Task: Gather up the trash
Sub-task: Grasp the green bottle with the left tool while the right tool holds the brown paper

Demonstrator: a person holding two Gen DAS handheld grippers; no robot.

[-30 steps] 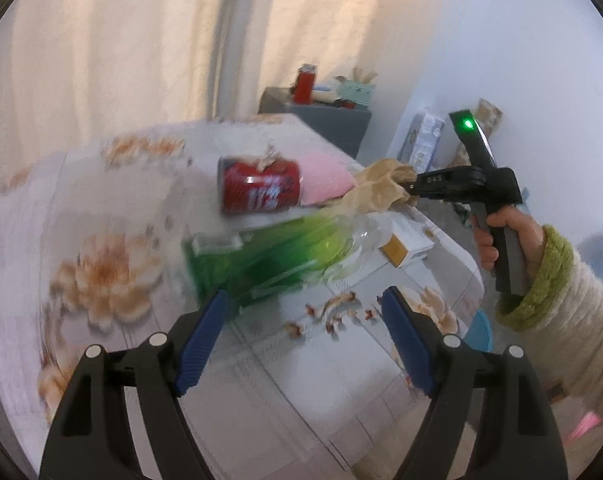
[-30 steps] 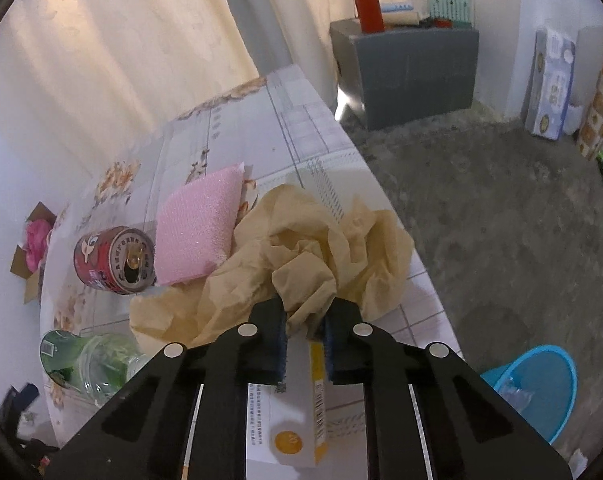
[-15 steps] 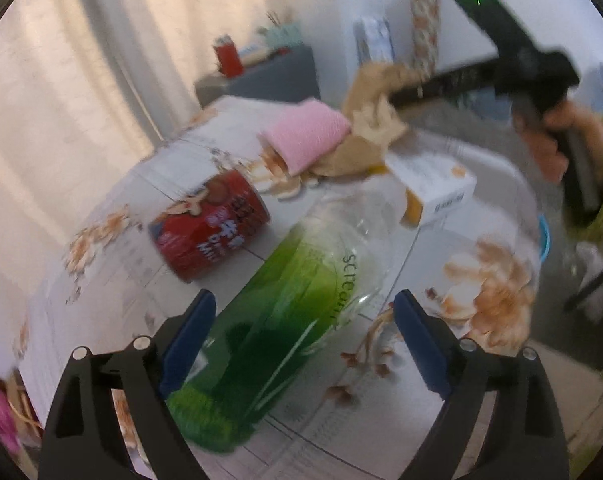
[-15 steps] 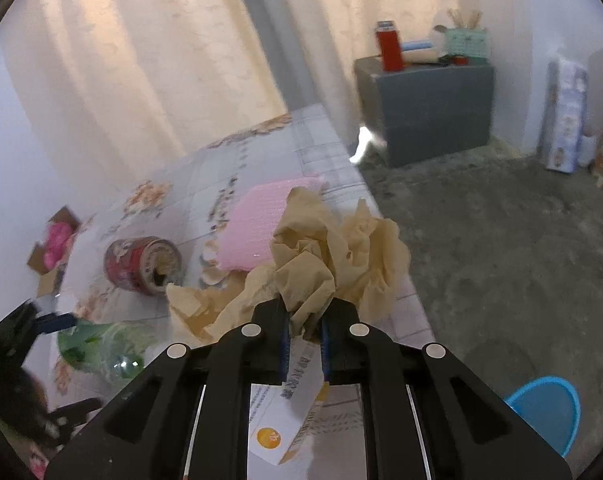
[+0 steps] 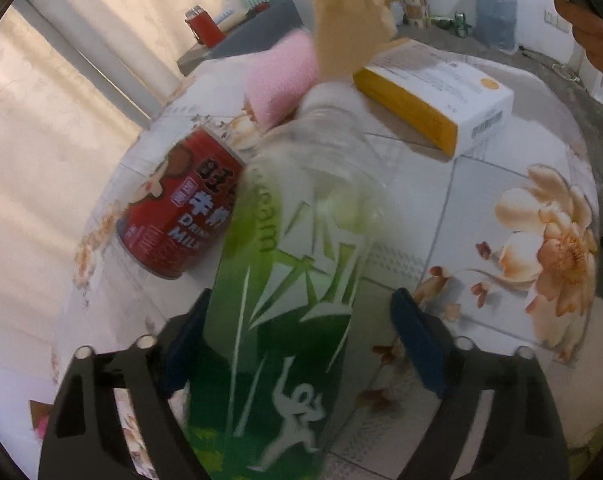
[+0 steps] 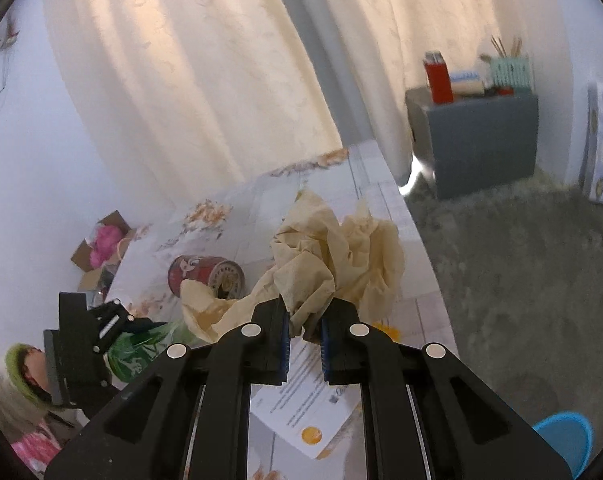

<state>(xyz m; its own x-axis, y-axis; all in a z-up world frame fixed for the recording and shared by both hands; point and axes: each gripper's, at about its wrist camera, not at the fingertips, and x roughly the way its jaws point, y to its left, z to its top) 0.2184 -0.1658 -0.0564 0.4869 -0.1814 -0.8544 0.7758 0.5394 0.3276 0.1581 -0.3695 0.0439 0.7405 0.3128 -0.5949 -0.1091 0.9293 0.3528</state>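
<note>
Left wrist view: our left gripper (image 5: 297, 336) is down over the green bottle (image 5: 289, 280), which lies on the floral table (image 5: 501, 184) with its clear neck end pointing away from the camera. Jaws are closing with the bottle between them; left pad looks just at the bottle's side, right pad (image 5: 415, 344) is apart from it, so no grip yet. Red can (image 5: 177, 208) lies on its side just left of the bottle, touching or nearly so, we can't tell which. Pink sponge (image 5: 281, 76) sits past the bottle's neck, and the white-and-yellow box (image 5: 437, 92) lies to the right of that. Brown paper (image 5: 349, 12) hangs in the air above sponge and box. Right wrist view: our right gripper (image 6: 304, 326) is pinching that crumpled brown paper (image 6: 333, 252), pads pressed together on a fold, most of the wad bunched out past the fingertips, a tail trailing down left toward the can (image 6: 207, 276). Box (image 6: 309, 412) shows below the jaws on the table edge. Blue bin (image 6: 565, 440) is on the floor at lower right, well apart from the table trash. Left gripper's body (image 6: 81, 344) shows at far left over the bottle (image 6: 137, 352).
</note>
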